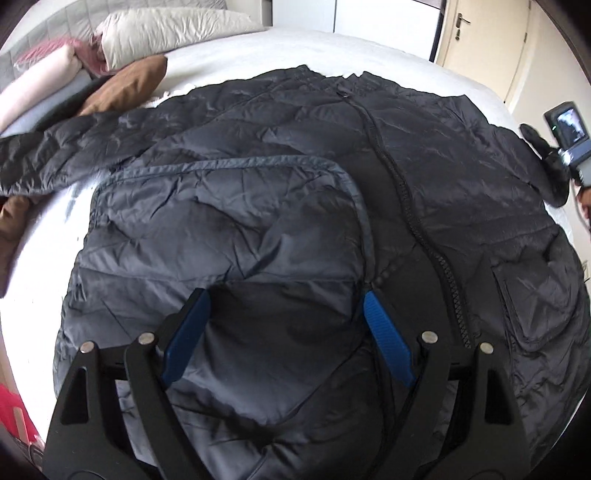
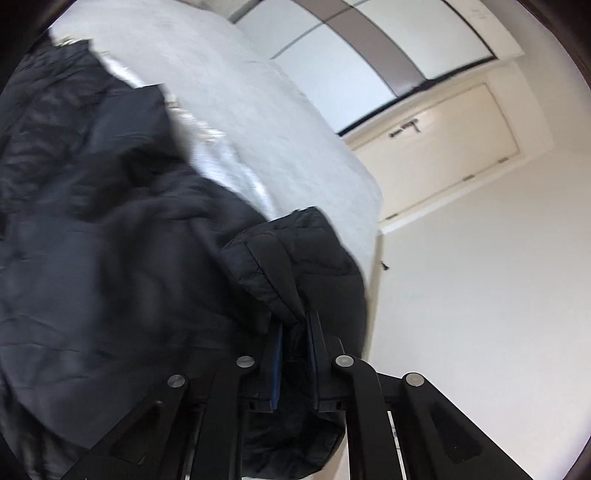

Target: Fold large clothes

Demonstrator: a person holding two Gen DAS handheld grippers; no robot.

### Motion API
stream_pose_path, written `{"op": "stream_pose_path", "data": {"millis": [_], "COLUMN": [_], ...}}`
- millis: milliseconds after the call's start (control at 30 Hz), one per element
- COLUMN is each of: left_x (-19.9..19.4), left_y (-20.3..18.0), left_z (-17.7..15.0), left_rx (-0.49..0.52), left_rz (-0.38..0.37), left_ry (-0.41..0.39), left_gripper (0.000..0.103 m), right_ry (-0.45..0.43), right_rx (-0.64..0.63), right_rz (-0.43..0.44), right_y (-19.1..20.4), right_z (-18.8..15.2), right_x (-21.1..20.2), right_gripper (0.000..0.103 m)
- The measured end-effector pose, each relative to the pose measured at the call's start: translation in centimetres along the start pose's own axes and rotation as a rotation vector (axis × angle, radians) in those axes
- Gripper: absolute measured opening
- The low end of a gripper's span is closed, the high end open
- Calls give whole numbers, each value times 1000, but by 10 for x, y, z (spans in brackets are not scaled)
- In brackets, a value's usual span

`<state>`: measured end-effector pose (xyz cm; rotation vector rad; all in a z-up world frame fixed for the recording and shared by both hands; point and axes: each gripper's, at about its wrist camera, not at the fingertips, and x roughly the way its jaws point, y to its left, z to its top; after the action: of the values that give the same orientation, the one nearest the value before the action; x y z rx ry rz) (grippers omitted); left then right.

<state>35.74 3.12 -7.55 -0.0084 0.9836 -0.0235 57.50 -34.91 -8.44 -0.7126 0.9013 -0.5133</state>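
Note:
A dark quilted puffer jacket (image 1: 295, 155) lies spread front-up on a white bed (image 1: 295, 51), zipper running down its middle, hood folded onto its chest. My left gripper (image 1: 284, 295) is open and empty, just above the hood. In the left wrist view my right gripper (image 1: 570, 162) is at the jacket's far right sleeve end. In the right wrist view my right gripper (image 2: 295, 325) is shut on the jacket's sleeve cuff (image 2: 291, 258) at the bed's edge; the rest of the jacket (image 2: 92, 221) lies to the left.
Pillows (image 1: 170, 29) and a brown cushion (image 1: 125, 85) sit at the bed's head on the left. A door (image 1: 480, 40) and cream wall stand beyond the bed on the right. A red object (image 1: 11, 410) is at the lower left.

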Motion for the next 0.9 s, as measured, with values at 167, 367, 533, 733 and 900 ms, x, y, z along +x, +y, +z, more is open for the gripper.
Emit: {"op": "stream_pose_path", "data": {"millis": [167,367,533,733,900], "left_x": [5,12,16,8,6], "left_y": [6,6,2,9,18], "left_z": [-1,-4,-7,-4,2], "left_rx": [-15,-8,12,-3,-55], "left_rz": [-24,-61,-48,-53,-68], "left_ry": [3,25,23,24,14], "left_gripper": [85,88,91,91,91], "right_ry": [122,328,460,495,273], "right_rx": [132,289,400,537,591], "right_rz": [-159,-138,30,47,216], "right_y": [-79,-127,-118,-142,-149], "right_z": [-41,-120,-175,-197,-129], "right_x": [31,68,83,70,3], "right_gripper": [5,5,11,47,59]}}
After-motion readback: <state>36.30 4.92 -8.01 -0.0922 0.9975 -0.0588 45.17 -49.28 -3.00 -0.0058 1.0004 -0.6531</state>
